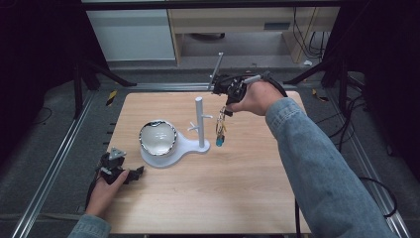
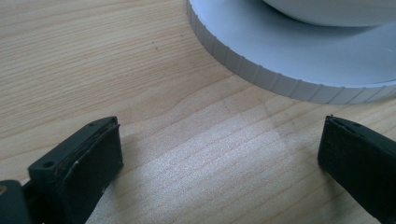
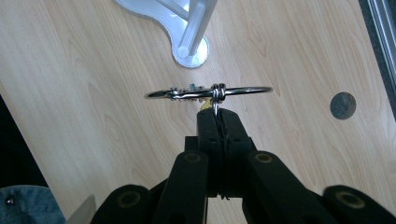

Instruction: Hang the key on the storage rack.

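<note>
A white stand point(image 1: 200, 123) with a post and short pegs rises from a flat white base point(image 1: 185, 147) in the middle of the table; a shiny bowl point(image 1: 157, 137) sits on the base's round left part. My right gripper point(image 1: 227, 110) hovers just right of the post, shut on a key ring point(image 1: 221, 128) whose keys and a blue tag hang below it. In the right gripper view the metal key ring point(image 3: 210, 92) lies crosswise at the tips of my right gripper point(image 3: 217, 113), above the post point(image 3: 196, 25). My left gripper point(image 1: 140, 171) rests open on the table at the front left, facing the base rim point(image 2: 261, 70).
The wooden table point(image 1: 237, 188) has bare room at the front and right. A round hole point(image 3: 342, 105) is in the tabletop near its edge. Metal rails and dark floor surround the table, with cabinets behind.
</note>
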`<state>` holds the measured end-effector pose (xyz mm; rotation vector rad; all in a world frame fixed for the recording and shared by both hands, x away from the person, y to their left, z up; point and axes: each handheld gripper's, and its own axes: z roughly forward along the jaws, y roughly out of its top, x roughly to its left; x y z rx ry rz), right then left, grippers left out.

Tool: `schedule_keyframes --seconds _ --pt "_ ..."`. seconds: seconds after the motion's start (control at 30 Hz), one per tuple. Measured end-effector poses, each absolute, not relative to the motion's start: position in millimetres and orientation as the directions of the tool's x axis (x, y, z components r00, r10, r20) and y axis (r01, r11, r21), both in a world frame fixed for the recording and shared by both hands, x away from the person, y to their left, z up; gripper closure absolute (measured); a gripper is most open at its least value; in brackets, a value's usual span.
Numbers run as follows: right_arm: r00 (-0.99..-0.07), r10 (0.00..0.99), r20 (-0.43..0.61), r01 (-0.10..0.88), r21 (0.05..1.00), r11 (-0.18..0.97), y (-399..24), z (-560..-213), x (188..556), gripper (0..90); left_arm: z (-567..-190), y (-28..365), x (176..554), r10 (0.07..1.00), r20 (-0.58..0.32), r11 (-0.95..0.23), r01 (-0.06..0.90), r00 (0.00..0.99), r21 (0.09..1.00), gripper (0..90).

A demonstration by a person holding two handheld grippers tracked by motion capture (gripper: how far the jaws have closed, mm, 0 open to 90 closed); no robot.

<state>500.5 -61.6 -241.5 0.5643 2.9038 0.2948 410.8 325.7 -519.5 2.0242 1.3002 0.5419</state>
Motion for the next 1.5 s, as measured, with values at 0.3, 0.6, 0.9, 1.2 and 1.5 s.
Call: schedule_keyframes --seconds 0.3,0.6,0.9,1.2,1.5 --pt "-0.918 0.375 -0.129 0.341 0.225 0.913 -52 -243 503 89.2 -520 326 411 0.908 -0.009 -0.286 0.633 0.420 0.719 0.0" --pt "-0.928 0.354 -0.121 0.323 0.217 0.921 -40 -246 505 89.2 -520 326 411 0.908 -0.009 -0.286 0.633 0.420 0.719 0.0" --pt "-0.935 0.336 -0.117 0.308 0.207 0.929 -30 -247 508 89.2 -520 326 411 0.908 -0.009 -0.286 0.633 0.420 0.719 0.0" --pt "-0.940 0.325 -0.104 0.302 0.191 0.934 -25 -254 515 89.2 -520 326 411 0.908 -0.009 -0.286 0.633 0.420 0.719 0.0" --pt "-0.941 0.327 -0.085 0.307 0.191 0.932 -27 -258 526 89.1 -520 326 411 0.908 -0.009 -0.286 0.633 0.420 0.719 0.0"
